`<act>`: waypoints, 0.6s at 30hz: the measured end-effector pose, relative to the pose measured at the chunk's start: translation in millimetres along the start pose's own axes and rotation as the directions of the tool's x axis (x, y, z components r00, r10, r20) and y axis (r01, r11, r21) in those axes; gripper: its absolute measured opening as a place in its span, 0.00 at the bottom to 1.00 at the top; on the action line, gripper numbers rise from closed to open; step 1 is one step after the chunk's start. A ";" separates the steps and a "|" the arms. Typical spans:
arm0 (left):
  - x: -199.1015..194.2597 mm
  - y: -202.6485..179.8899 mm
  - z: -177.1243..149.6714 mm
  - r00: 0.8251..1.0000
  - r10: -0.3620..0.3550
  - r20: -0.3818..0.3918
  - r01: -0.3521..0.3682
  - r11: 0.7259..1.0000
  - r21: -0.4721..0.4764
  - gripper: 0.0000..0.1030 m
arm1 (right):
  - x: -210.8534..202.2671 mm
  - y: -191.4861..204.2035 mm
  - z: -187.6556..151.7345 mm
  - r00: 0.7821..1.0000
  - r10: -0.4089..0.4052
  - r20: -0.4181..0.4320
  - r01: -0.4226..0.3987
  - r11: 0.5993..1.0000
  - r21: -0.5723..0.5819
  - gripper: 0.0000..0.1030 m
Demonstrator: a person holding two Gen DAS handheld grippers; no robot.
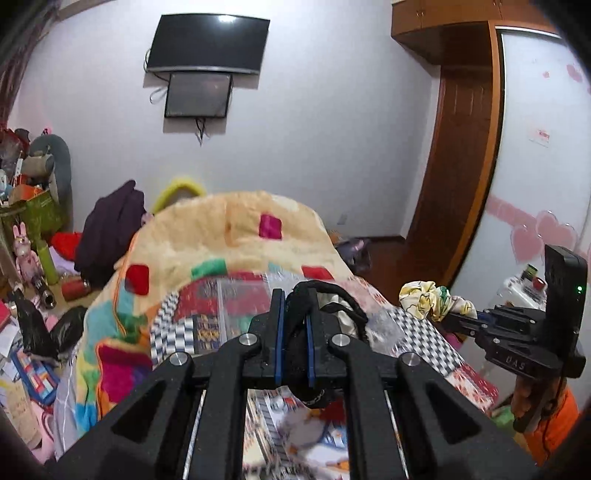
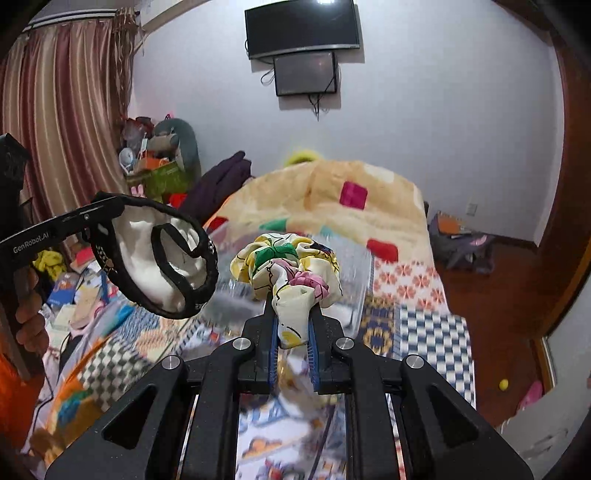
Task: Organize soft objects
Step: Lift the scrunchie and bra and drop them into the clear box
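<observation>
My left gripper [image 1: 294, 297] is shut on a black-trimmed white fabric piece [image 1: 332, 306], held above the bed; it also shows in the right wrist view [image 2: 162, 266] hanging from the left gripper [image 2: 107, 214]. My right gripper [image 2: 291, 317] is shut on a flowered yellow-and-white scrunchie [image 2: 288, 266], held above the bed. In the left wrist view the scrunchie [image 1: 432, 299] hangs from the right gripper [image 1: 465, 317] at the right. A clear plastic container [image 2: 351, 266] lies on the bed below the scrunchie, blurred.
The bed [image 2: 417, 332] has a patchwork sheet and a piled cream blanket [image 2: 332, 203] at its far end. Cluttered books and bags [image 1: 26, 350] lie on the floor left. A wooden wardrobe [image 1: 461, 147] and door stand right. A TV [image 2: 301, 27] hangs on the wall.
</observation>
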State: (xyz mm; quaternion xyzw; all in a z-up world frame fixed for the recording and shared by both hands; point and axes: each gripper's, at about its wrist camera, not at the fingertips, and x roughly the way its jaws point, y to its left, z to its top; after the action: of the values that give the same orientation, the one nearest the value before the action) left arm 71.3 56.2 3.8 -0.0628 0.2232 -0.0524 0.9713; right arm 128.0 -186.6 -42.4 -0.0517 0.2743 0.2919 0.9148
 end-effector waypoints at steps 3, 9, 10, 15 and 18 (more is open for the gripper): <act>13.2 2.8 8.7 1.000 0.020 0.019 -0.020 1.000 0.007 0.08 | 14.4 -2.0 12.3 1.000 -0.001 0.014 0.001 1.000 -0.004 0.12; 49.9 8.6 17.2 0.999 0.046 0.026 -0.046 0.999 0.026 0.08 | 45.1 -5.3 24.1 1.000 -0.006 0.000 0.006 1.000 -0.020 0.12; 57.5 10.2 16.8 0.999 0.047 0.018 -0.047 0.999 0.025 0.08 | 51.5 -4.8 24.3 1.000 -0.009 -0.011 0.008 1.000 -0.026 0.12; 93.7 13.6 4.3 0.997 0.056 -0.047 -0.055 0.998 0.037 0.08 | 77.4 -4.3 19.8 0.997 -0.016 -0.069 0.012 0.998 -0.054 0.12; 116.8 14.9 -7.9 0.993 0.056 -0.108 -0.051 0.998 0.049 0.08 | 96.2 -5.8 12.3 0.993 -0.013 -0.117 0.006 0.998 -0.062 0.12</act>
State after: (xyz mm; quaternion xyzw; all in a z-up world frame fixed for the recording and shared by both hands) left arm 173.4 54.9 -55.3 -0.0317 0.2762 -0.0350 0.9599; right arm 202.5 -139.6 -83.5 -0.0983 0.3182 0.2924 0.8965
